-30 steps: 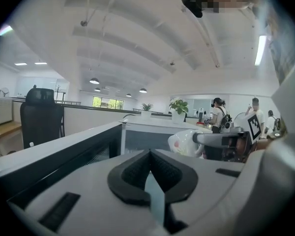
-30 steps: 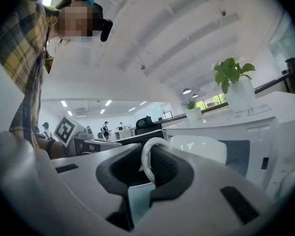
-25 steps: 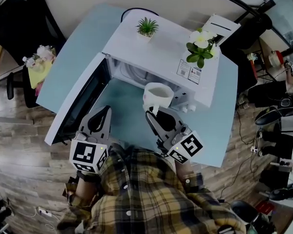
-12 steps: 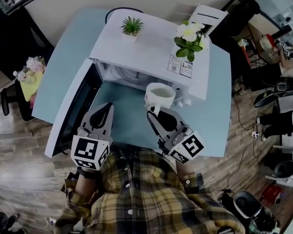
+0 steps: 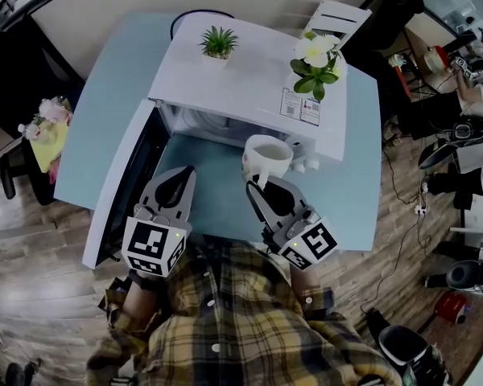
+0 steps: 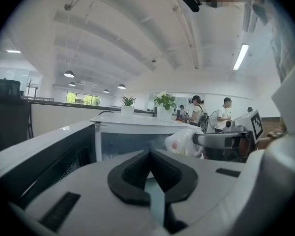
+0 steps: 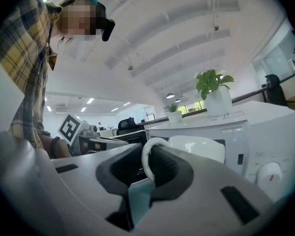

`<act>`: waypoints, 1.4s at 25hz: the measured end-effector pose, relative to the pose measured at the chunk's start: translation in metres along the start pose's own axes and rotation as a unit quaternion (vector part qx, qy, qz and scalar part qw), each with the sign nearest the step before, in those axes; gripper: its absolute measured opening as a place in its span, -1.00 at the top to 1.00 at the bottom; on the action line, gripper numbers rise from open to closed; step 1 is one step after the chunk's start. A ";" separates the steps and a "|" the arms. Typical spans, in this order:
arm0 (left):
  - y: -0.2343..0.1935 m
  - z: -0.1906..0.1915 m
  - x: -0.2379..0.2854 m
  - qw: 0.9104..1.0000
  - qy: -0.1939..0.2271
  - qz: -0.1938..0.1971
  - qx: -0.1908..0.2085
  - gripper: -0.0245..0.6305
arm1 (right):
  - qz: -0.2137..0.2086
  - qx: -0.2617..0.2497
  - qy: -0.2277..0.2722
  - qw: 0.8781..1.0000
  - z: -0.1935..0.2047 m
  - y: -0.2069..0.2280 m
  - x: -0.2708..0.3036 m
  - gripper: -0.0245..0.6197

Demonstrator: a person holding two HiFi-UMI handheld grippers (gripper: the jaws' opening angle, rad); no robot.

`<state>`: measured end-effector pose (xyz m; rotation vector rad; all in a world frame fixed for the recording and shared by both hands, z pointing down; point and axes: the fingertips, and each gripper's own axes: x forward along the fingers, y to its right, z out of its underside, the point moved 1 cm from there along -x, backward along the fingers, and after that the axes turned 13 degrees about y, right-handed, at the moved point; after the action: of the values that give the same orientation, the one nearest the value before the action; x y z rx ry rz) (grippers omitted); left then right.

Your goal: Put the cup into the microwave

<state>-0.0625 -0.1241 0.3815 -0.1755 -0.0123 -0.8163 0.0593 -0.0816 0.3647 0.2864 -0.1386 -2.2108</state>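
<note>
- The white ceramic cup (image 5: 267,153) hangs just in front of the white microwave (image 5: 241,87), at the right end of its opening and beside the two control knobs (image 5: 304,166); it is outside the cavity and above the table
- The right gripper (image 5: 256,186) pinches the cup's thin white loop handle (image 7: 144,161) between its black pads, with the cup's body on the microwave side of the jaws
- The left gripper (image 5: 183,173) has its jaw tips pressed together with nothing between them; it points at the left part of the opening, near the open dark-windowed door (image 5: 121,191)
- The microwave stands on a pale blue table (image 5: 350,199); on its flat top are a small spiky green plant in a white pot (image 5: 218,43) and a white-flowered plant (image 5: 318,63)
- Around the table lies a wood-plank floor (image 5: 40,296); the left gripper view shows an office with ceiling lamps and people standing well behind the microwave
- Bare tabletop lies in front of the opening, between the door and the right gripper; the door's outer end reaches past the table's front edge
- From the head view the microwave's top covers most of the cavity, and the person's plaid shirt (image 5: 241,320) cuts off both arms
- The right gripper view shows only the cup's handle and upper wall; its base is hidden behind the jaws
</note>
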 end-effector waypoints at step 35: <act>0.010 0.042 -0.005 0.999 -0.037 -0.006 -0.015 0.95 | -0.023 -0.024 -0.024 0.999 0.054 0.027 0.032 0.74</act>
<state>-0.0561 -0.1068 0.4209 -0.2344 -0.0701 -0.8213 0.0477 -0.1234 0.4173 0.2126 -0.1055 -2.2632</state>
